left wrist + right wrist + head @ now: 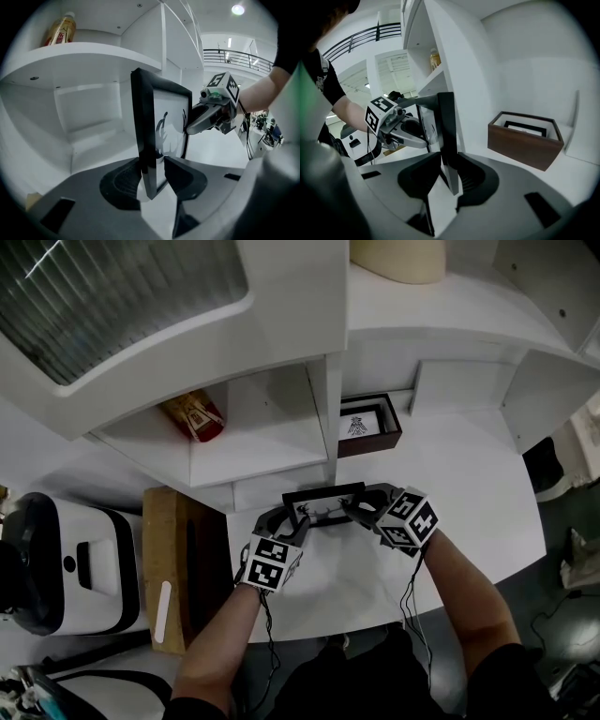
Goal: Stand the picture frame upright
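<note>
A black picture frame with a dark drawing on white stands on edge on the white table, just in front of the shelf unit. My left gripper is at its left end. In the left gripper view the frame sits between the jaws of the left gripper, with a sliver of light beside the right pad. My right gripper is at the right end. In the right gripper view both pads of the right gripper lie against the frame.
A brown wooden box holding another framed picture sits behind the frame, also seen as the box. The white shelf unit carries a gold-red packet. A white appliance and a wooden board lie to the left.
</note>
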Available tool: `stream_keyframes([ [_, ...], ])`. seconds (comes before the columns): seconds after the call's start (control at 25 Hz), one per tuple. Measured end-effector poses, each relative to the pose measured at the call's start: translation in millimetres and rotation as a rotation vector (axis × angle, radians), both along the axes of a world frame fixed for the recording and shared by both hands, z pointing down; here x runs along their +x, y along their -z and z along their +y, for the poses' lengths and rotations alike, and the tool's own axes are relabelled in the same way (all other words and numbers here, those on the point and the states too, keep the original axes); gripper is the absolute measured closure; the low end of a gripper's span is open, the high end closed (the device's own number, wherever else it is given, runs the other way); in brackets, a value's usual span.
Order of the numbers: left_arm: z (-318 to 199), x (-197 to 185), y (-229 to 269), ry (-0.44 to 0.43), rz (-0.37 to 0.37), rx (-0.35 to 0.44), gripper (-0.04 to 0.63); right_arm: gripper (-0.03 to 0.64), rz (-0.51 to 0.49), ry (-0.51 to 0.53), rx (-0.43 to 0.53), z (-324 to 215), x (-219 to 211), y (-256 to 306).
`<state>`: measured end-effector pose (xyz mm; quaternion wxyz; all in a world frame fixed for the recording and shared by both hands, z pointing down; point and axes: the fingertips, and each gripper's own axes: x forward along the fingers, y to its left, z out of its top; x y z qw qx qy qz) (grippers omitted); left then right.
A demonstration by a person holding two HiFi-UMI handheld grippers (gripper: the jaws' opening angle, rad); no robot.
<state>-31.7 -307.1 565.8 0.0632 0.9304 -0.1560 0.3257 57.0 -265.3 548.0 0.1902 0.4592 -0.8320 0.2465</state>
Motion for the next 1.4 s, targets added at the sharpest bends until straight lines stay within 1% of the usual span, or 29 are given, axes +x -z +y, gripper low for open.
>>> stream_keyframes([
  [0.16, -6.3, 3.3, -3.9, 0.015, -0.002, -0.005, 0.439, 0.514, 0.022, 0.008, -0.005, -6.2, 2.9, -2.6],
  [0.6, -15.4, 6.8, -8.9, 0.041, 0.013, -0.052, 0.437, 0.512, 0.0, 0.012, -0.024, -21.2, 8.5, -5.3],
  [1.08, -19.7, 9.6, -10.2, 0.029, 0.023, -0.048, 0.437, 0.512, -0.029, 0.028, -0.026, -24.3, 9.6, -7.8],
  [1.2, -20.7, 9.9, -10.2, 0.021, 0.015, -0.039, 0.437, 0.512, -0.034, 0.03, -0.023, -25.2, 9.7, -8.3],
  [1.4, -22.8, 9.7, -9.6, 0.034, 0.017, -0.034, 0.437, 0.511, -0.041, 0.031, -0.023, -27.9, 10.1, -7.5],
])
